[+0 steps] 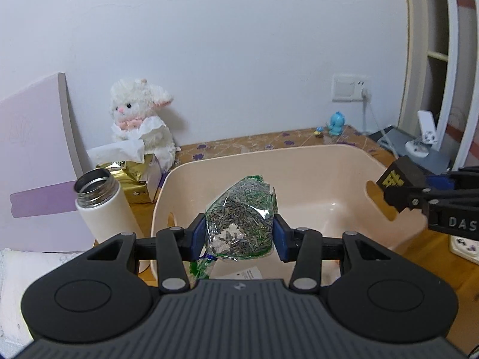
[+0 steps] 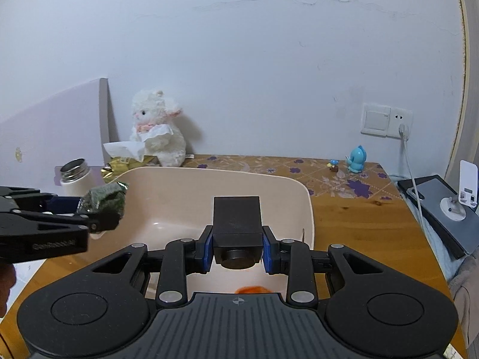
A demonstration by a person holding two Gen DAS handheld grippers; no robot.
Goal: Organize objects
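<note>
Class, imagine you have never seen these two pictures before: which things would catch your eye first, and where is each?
First, the left claw pinching a clear bag of dried herbs above the beige tub. Next, the right claw clamping a black box over the same tub. Behind, a white plush lamb sits against the wall.

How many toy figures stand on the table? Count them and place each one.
3: a white plush lamb at the back left by the wall, a blue figurine at the back right, a tiny mushroom figure just left of it.
</note>
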